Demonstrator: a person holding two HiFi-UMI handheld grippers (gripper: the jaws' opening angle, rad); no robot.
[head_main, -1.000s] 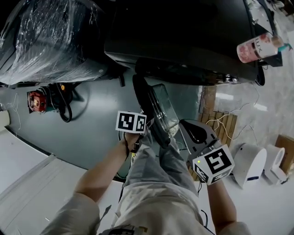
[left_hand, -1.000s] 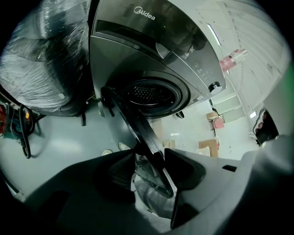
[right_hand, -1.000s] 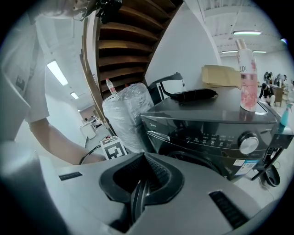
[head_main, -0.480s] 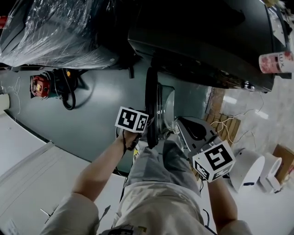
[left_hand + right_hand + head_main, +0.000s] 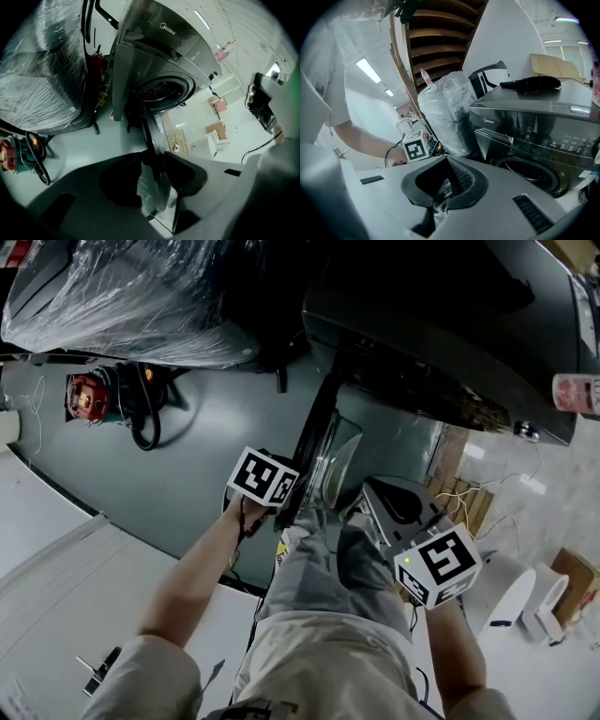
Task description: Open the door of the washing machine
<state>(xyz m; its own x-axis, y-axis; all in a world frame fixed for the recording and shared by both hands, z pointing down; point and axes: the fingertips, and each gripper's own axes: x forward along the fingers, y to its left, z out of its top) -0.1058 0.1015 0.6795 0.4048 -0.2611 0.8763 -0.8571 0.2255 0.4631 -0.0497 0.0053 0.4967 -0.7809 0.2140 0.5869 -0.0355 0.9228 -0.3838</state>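
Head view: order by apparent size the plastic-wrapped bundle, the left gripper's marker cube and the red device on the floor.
1. plastic-wrapped bundle
2. left gripper's marker cube
3. red device
The cube sits nearer the camera, so its lead over the red device may be only apparent.

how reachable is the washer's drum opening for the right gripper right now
probably yes: the door is swung out to one side, so the drum opening sits uncovered ahead of the right gripper, with nothing between them in its view
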